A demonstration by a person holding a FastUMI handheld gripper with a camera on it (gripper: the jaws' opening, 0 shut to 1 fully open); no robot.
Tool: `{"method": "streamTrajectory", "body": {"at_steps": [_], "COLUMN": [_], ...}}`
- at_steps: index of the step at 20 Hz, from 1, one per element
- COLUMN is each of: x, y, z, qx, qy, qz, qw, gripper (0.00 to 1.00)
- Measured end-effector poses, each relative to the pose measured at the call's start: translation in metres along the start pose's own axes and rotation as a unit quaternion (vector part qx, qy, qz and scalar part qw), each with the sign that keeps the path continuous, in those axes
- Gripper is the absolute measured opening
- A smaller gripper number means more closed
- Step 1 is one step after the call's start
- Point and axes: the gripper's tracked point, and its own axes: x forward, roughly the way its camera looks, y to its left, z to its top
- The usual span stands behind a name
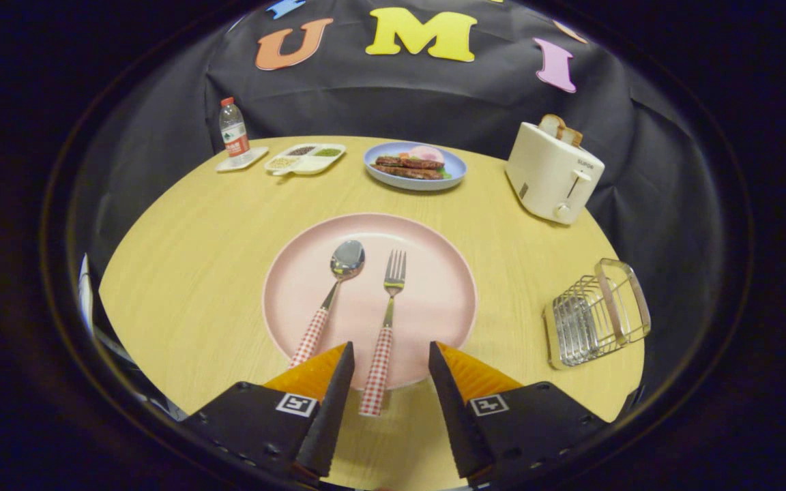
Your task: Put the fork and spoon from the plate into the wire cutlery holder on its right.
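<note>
Tongs [389, 351] spread wide, gripping nothing — fork [386, 320] handle lies between them, spoon [333, 290] alongside on the pink plate [434, 273]. Wire cutlery holder [594, 314] sits right; toaster [553, 174] beyond on the surface [195, 273].

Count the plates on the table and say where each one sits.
2. The pink plate lies just ahead of the open tool, holding the spoon and fork. The blue plate with food sits beyond it.
</note>
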Motion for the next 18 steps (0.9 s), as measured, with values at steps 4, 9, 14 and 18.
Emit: {"method": "streamTrajectory", "body": {"at_steps": [4,9,14,18], "x": [0.008,0.008,-0.029,-0.081], "y": [0.003,-0.004,-0.031,-0.077], "z": [-0.006,-0.004,0.020,0.041], "qx": [0.002,0.000,0.009,0.016], "qy": [0.021,0.040,0.063,0.100], "qz": [-0.006,-0.009,-0.005,0.003], "qw": [1.000,0.999,0.998,0.995], "gripper": [0.31,0.07,0.07,0.07]}}
